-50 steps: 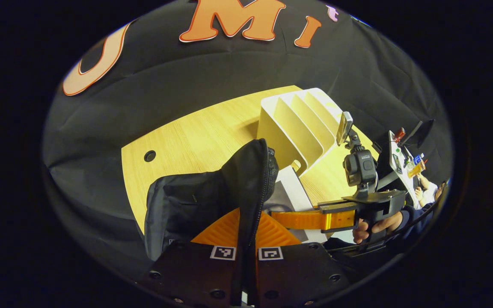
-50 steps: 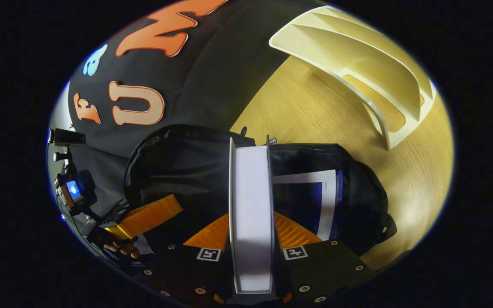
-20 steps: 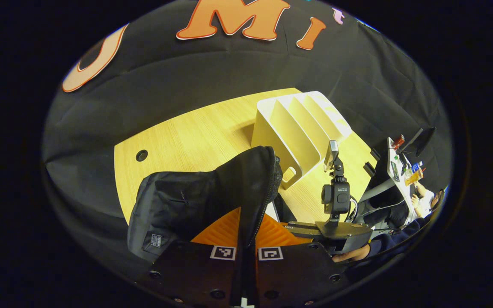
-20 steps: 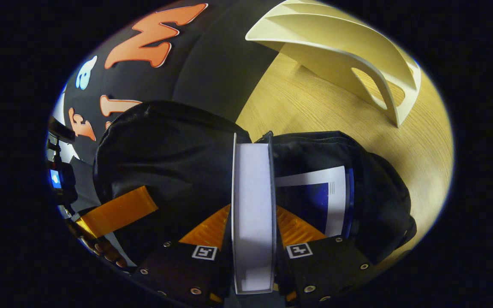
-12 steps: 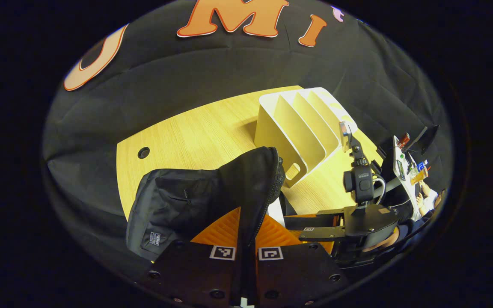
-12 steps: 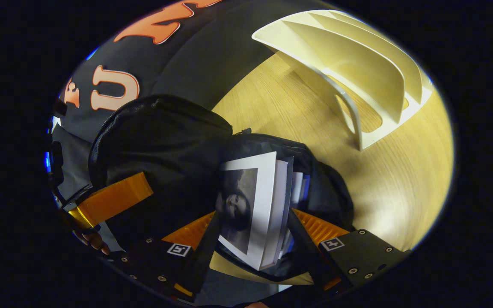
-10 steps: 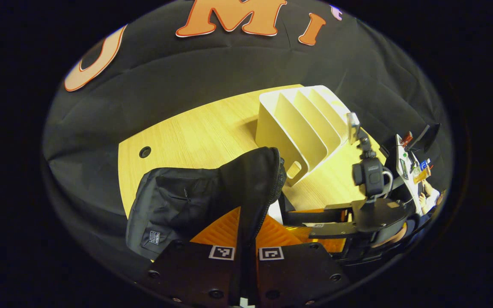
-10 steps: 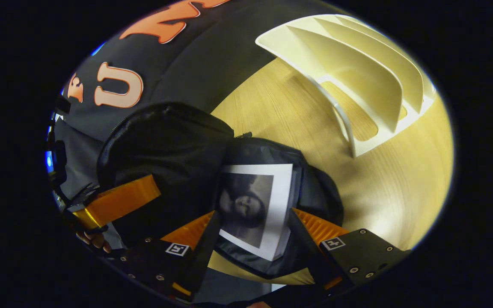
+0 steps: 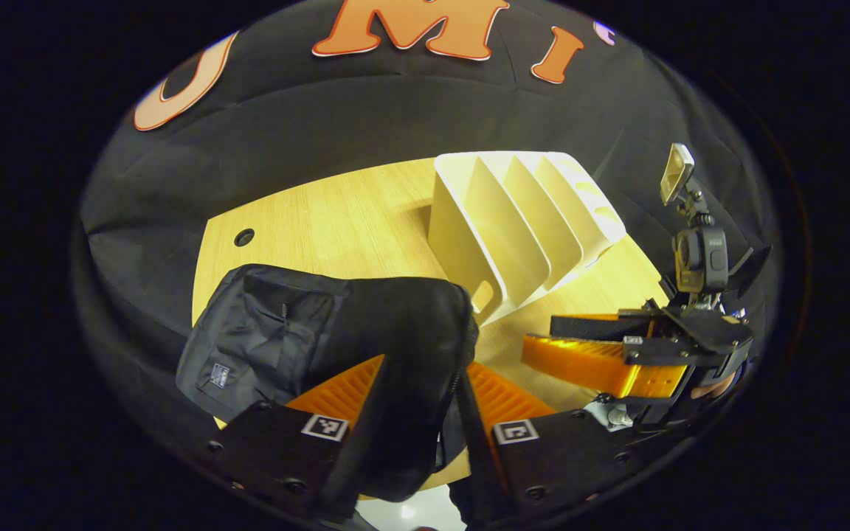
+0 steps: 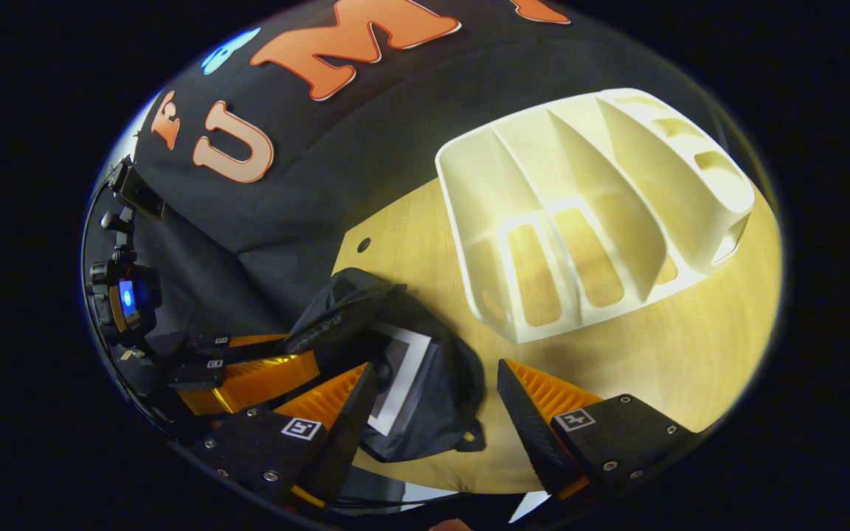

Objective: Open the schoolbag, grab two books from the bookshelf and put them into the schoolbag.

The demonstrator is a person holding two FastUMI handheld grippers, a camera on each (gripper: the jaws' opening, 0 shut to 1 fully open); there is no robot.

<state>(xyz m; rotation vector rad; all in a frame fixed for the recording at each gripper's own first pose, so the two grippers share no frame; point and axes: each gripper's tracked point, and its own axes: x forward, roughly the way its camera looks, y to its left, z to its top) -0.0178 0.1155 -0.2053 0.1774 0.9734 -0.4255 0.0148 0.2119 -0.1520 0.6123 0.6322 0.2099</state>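
The black schoolbag (image 9: 277,339) lies on the wooden table, and its flap (image 9: 410,346) rests loosely between the spread fingers of my left gripper (image 9: 425,361), which is open. In the right gripper view the bag (image 10: 447,398) gapes open with a white-edged book (image 10: 404,372) lying inside. My right gripper (image 10: 436,365) hangs open above the bag, holding nothing. The cream bookshelf (image 10: 587,214) stands behind the bag with bare slots. The right gripper (image 9: 587,346) also appears at the right of the left gripper view, beside the shelf (image 9: 513,221). The left gripper (image 10: 248,361) sits at the bag's left edge.
The table (image 9: 336,221) has a round cable hole (image 9: 244,237) near its far left corner. The booth's black cloth wall closes in behind the shelf. Bare wood lies to the right of the bag, in front of the shelf (image 10: 661,369).
The right gripper let go of the book into the bag, opened, and drew back up and away. The left gripper opened and released the flap, which has sagged down.
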